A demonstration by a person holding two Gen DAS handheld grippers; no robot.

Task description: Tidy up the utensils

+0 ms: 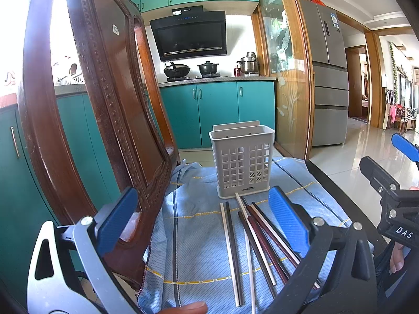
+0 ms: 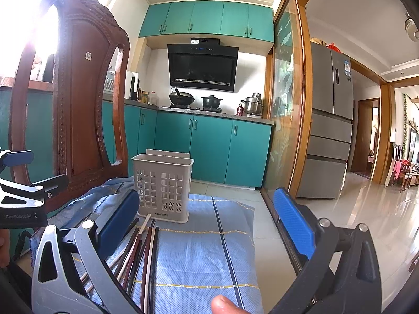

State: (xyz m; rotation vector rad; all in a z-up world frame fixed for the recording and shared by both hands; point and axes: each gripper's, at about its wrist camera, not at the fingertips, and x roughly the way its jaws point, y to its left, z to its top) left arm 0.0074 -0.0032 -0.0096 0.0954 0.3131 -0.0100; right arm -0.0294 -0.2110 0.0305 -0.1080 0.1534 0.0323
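Several chopsticks (image 1: 251, 240), white, dark brown and black, lie loose on a blue checked cloth (image 1: 196, 235). Behind them stands an empty grey slotted utensil holder (image 1: 242, 158). My left gripper (image 1: 204, 225) hovers open above the near ends of the chopsticks, nothing between its blue pads. In the right wrist view the chopsticks (image 2: 141, 251) lie at lower left, the holder (image 2: 163, 185) beyond them. My right gripper (image 2: 209, 225) is open over bare cloth (image 2: 209, 248), to the right of the chopsticks. The right gripper (image 1: 392, 183) shows at the left view's right edge.
A carved dark wooden chair back (image 1: 110, 99) rises close on the left, next to the cloth. Teal kitchen cabinets (image 1: 217, 110), a stove with pots (image 1: 193, 69) and a steel fridge (image 1: 327, 78) stand behind. A fingertip (image 2: 225, 304) shows at the bottom edge.
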